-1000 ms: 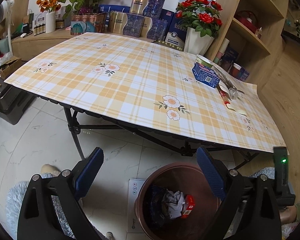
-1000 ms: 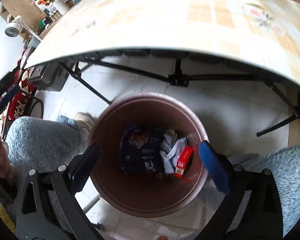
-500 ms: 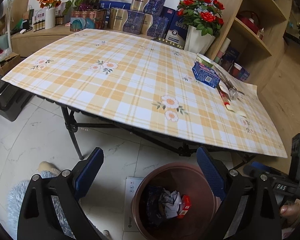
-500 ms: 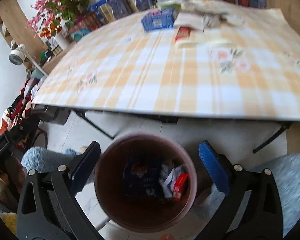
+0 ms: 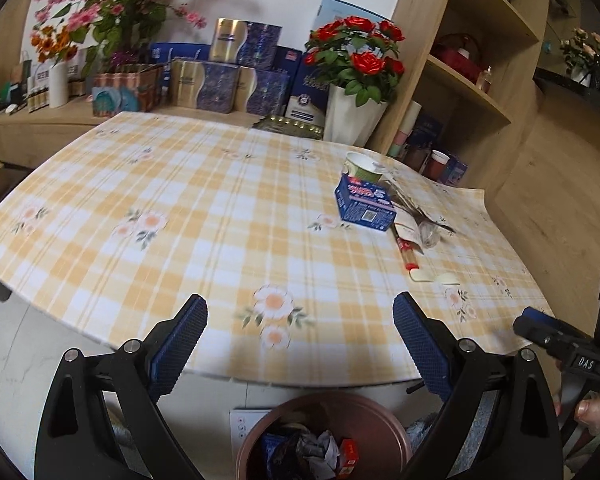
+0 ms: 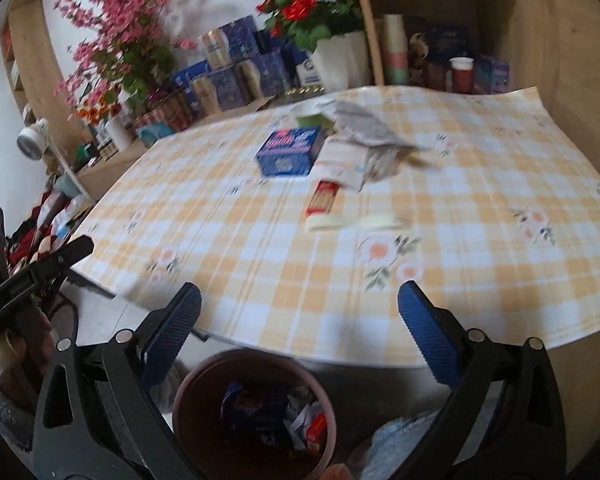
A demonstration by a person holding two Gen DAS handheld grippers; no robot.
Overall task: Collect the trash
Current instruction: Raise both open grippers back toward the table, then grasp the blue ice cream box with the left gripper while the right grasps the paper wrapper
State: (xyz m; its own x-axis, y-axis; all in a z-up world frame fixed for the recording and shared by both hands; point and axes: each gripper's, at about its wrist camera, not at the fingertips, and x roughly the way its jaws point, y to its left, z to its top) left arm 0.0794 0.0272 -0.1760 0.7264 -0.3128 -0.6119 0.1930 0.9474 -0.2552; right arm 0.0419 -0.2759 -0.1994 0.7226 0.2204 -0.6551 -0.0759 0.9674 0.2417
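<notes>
Jaws spread (both), blue box (image 5: pixel 365 203) ahead

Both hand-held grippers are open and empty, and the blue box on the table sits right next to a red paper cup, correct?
Not quite: the paper cup beside the blue box is green, as the left wrist view shows. Both hand-held grippers are open and empty.

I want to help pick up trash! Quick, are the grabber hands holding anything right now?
Left gripper: open, holding nothing.
Right gripper: open, holding nothing.
</notes>
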